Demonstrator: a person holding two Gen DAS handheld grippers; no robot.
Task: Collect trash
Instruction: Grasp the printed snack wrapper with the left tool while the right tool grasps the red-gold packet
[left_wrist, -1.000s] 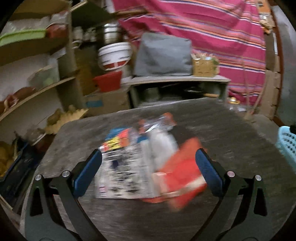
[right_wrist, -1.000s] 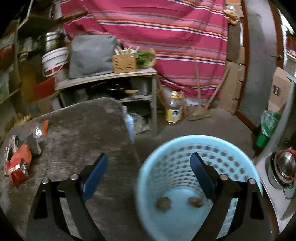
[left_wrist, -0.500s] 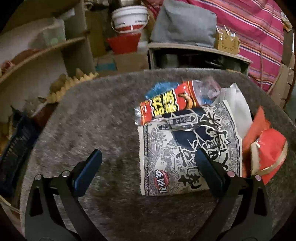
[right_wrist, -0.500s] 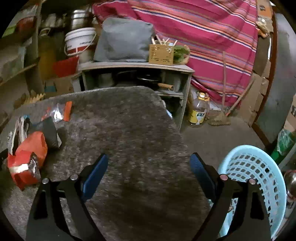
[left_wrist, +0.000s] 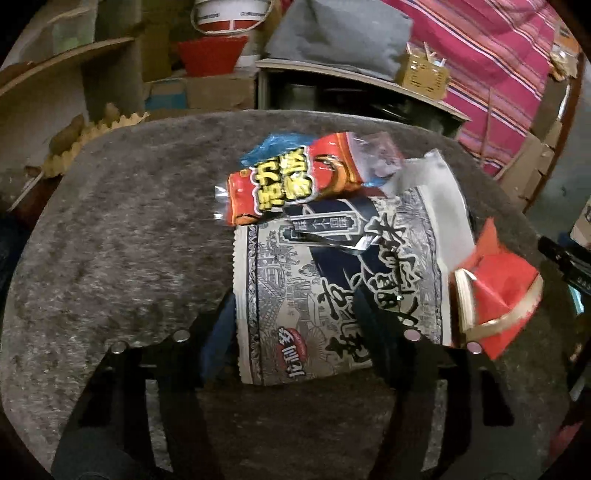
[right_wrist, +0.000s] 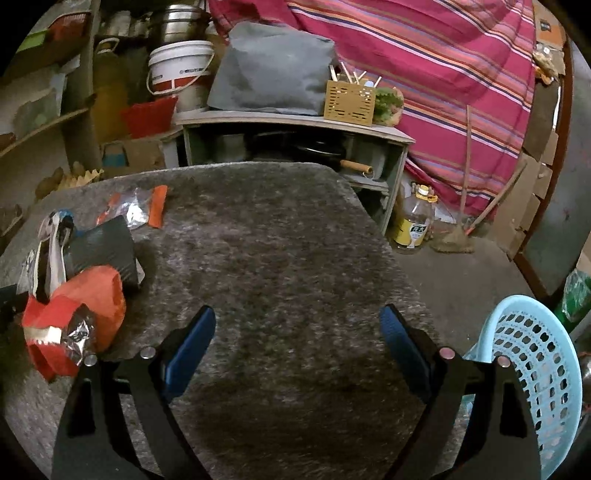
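A pile of snack wrappers lies on a grey shaggy table. In the left wrist view, a large white and navy printed bag lies at the middle, with a red and yellow wrapper behind it and a red packet to its right. My left gripper is open, its fingers on either side of the printed bag's near end, which covers the pads. My right gripper is open and empty over bare table. The red packet lies to its left. A light blue basket stands at its right, beside the table.
A low shelf unit with a grey bag and a woven box stands behind the table. A white bucket, an oil bottle and a broom are on the floor side. Wooden shelves stand at left.
My left gripper has moved forward and down onto the printed bag, which now lies between its fingers. My right gripper has swung left from over the basket to over the table.
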